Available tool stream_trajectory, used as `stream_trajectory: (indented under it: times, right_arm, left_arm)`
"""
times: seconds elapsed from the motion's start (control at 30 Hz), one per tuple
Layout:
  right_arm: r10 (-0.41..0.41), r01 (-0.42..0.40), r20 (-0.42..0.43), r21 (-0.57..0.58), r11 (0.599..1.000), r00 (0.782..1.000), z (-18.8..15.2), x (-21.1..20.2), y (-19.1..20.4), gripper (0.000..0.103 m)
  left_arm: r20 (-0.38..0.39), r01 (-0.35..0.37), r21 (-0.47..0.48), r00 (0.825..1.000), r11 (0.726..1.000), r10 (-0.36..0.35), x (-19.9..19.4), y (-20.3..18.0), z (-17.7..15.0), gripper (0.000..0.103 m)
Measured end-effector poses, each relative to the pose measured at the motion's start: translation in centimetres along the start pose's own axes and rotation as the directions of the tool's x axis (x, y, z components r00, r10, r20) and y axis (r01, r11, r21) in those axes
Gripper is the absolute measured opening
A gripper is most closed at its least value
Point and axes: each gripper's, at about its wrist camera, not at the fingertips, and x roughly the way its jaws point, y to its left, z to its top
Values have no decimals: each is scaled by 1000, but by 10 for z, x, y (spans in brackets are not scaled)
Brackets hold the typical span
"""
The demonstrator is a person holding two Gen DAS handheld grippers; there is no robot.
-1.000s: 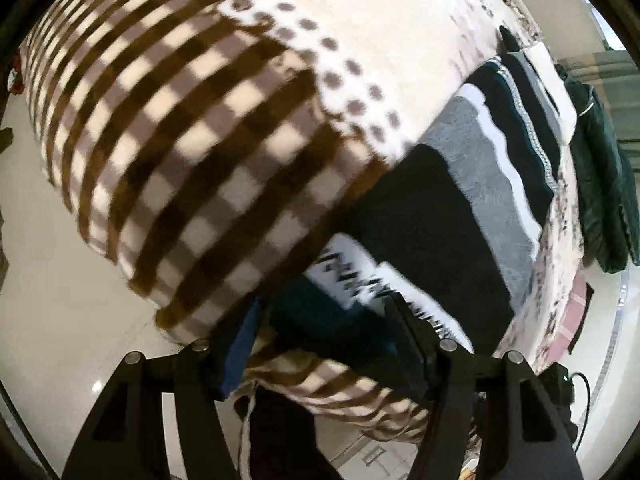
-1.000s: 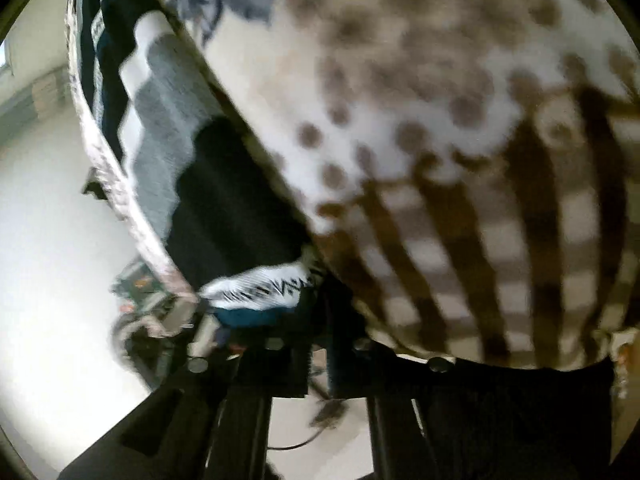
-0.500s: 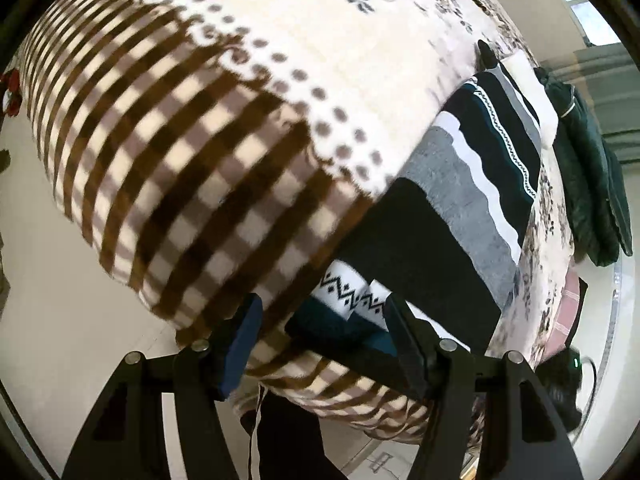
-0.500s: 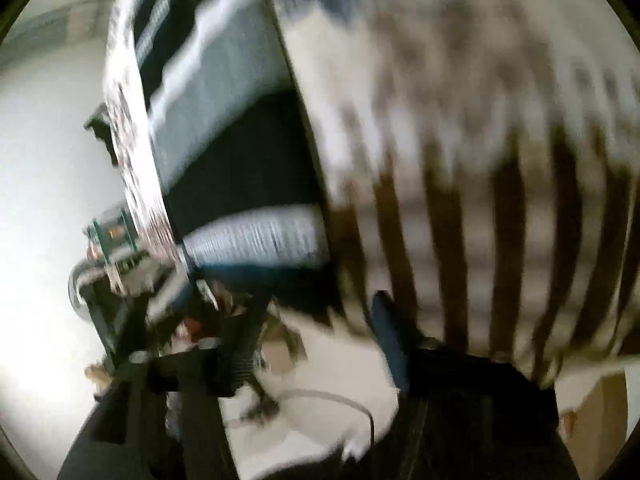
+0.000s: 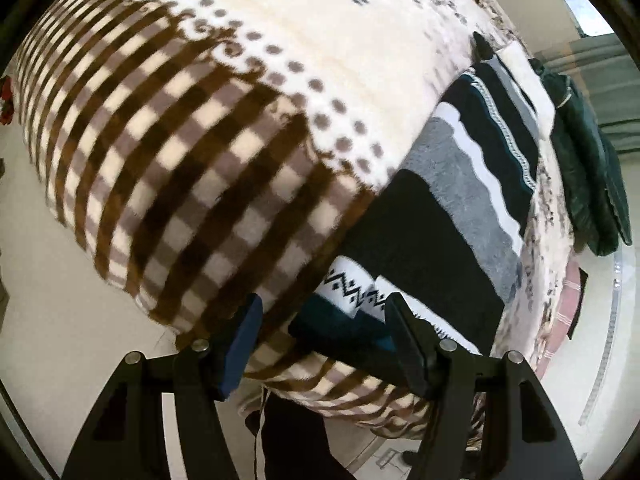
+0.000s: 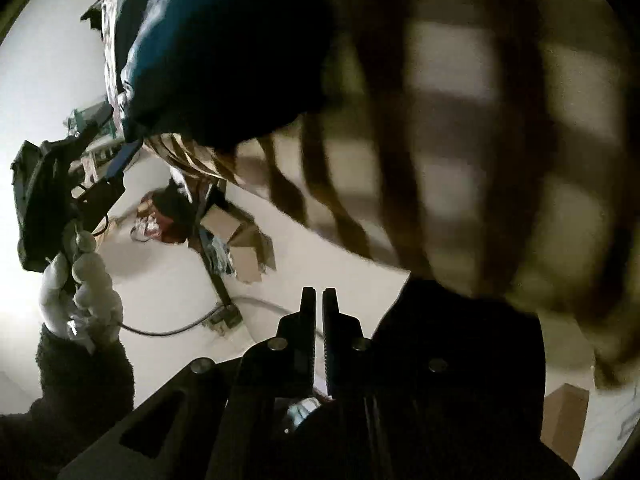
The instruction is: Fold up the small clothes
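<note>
While the left gripper [image 5: 324,334] stands spread at the bottom of its frame, a folded sweater [image 5: 448,216], striped black, grey, white and teal, lies on the blanket [image 5: 192,152] at right of centre; its teal hem sits between the pads without either visibly pressing it. From the right wrist view, the right gripper [image 6: 319,304] is pressed together on nothing, low in the frame over the pale floor [image 6: 180,280]. Its blurred view shows the dark sweater edge at upper centre and a gloved hand [image 6: 76,292] on the left gripper's handle at left.
</note>
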Motion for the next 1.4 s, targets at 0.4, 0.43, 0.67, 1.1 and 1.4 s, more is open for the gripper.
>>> stream_trajectory:
  times: [0.4, 0.43, 0.67, 1.1, 1.4]
  right_arm:
    - [33, -83, 325, 139, 987, 945, 36, -85, -8, 4]
    - [7, -58, 341, 140, 988, 940, 34, -82, -2, 4]
    - [-54, 3, 284, 178, 984, 957, 39, -75, 2, 9]
    - [-119, 28, 565, 168, 985, 816, 173, -291, 73, 62]
    - [-195, 82, 657, 200, 976, 728, 400, -351, 119, 62]
  left_arm:
    - [44, -66, 187, 997, 980, 58, 13, -30, 0, 5]
    - [58, -70, 194, 997, 979, 60, 10, -28, -1, 5]
    - [-7, -82, 134, 996, 988, 84, -5, -20, 6, 19]
    - [103, 212, 217, 966, 953, -238, -14, -178, 204, 72]
    - [60, 35, 467, 996, 884, -70, 134, -292, 370, 72]
